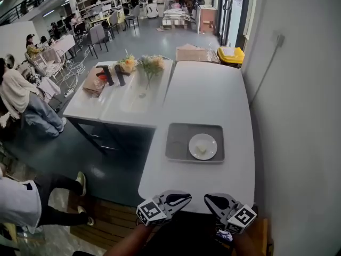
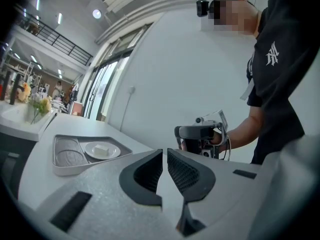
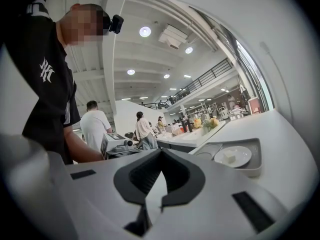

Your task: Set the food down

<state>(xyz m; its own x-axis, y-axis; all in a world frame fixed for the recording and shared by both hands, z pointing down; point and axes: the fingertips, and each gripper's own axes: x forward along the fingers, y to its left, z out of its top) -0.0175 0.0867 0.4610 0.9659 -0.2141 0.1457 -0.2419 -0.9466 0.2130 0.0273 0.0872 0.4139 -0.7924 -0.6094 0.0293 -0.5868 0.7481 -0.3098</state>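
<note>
At the bottom of the head view, both grippers hang just before the near edge of the white table (image 1: 213, 89), side by side. The left gripper (image 1: 180, 198) is released: its jaws stand a narrow slit apart and nothing is between them. The right gripper (image 1: 214, 199) is clenched, its jaw tips are touching, and it holds nothing.

A little further, in the middle of the frame, a grey tray (image 1: 178, 137) lies on the table, well apart from both grippers. In the right part of the tray sits a round white plate (image 1: 209, 142). On the plate rests the food (image 1: 201, 150), a small pale block.

Beyond the tray, the table top is bare. At upper left of the frame, flowers (image 1: 151, 64) stand on a second table (image 1: 90, 105). At upper right, a yellow bin (image 1: 231, 54) stands on the floor beside a cardboard box (image 1: 196, 54).
</note>
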